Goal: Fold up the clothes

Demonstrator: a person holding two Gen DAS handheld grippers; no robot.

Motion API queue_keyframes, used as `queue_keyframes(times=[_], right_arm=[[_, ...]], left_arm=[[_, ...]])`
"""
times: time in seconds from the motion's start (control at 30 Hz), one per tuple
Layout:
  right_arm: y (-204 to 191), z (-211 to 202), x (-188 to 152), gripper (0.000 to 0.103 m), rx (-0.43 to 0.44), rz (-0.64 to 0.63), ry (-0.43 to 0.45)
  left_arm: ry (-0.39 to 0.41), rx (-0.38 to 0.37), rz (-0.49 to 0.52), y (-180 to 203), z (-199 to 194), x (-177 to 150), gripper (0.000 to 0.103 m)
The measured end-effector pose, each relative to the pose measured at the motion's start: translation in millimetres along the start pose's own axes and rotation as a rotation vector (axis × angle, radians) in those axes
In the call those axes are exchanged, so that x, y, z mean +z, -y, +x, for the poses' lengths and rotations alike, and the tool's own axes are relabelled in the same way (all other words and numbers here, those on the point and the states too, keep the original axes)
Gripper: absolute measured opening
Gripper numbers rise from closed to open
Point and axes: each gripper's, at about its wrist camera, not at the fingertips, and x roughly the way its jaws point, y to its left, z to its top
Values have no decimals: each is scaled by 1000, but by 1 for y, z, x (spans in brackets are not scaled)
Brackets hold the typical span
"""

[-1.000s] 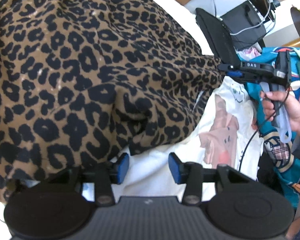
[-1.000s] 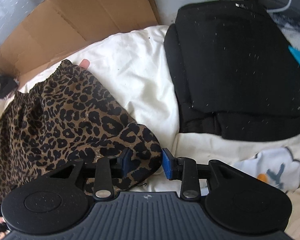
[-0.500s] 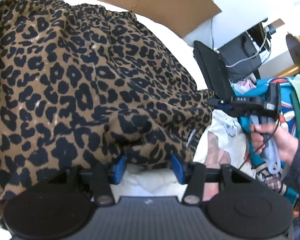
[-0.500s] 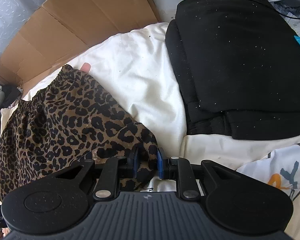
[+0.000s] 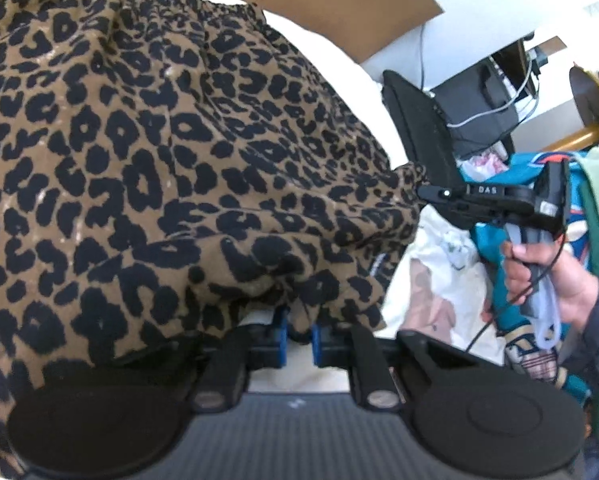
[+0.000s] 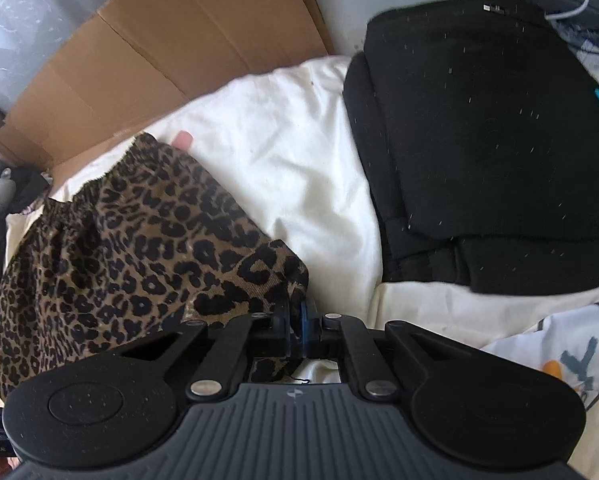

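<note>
A leopard-print garment (image 5: pixel 147 152) with an elastic waistband lies spread over a white sheet (image 6: pixel 291 168). My left gripper (image 5: pixel 298 340) is shut on its near hem, the blue pads pinching a fold of cloth. In the right wrist view my right gripper (image 6: pixel 295 320) is shut on another corner of the same leopard-print garment (image 6: pixel 131 256). From the left wrist view the right gripper (image 5: pixel 423 192) shows side-on at the garment's right corner, held by a hand (image 5: pixel 555 280).
A folded black garment (image 6: pixel 491 132) lies on the sheet at the right. Brown cardboard (image 6: pixel 171 48) stands behind the bed. A white printed cloth (image 6: pixel 559 356) and teal clothes (image 5: pixel 499 240) lie at the right. A dark monitor and cables (image 5: pixel 479 96) stand beyond.
Both grippers went from open to shut on the leopard-print garment: the right one closed first on its corner, then the left one moved forward and closed on the near hem.
</note>
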Motion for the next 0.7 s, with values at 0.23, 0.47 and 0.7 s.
queue_keyframes(times=[0.23, 0.47, 0.7], right_arm=[[2, -36, -3, 3, -2, 8, 51], [9, -59, -13, 3, -19, 33, 65], [20, -51, -18, 13, -89, 57, 40]], left_arm=[[-43, -63, -94, -3, -31, -4, 10], [-129, -72, -155, -16, -42, -13, 11], [-133, 8, -116, -20, -38, -16, 48]])
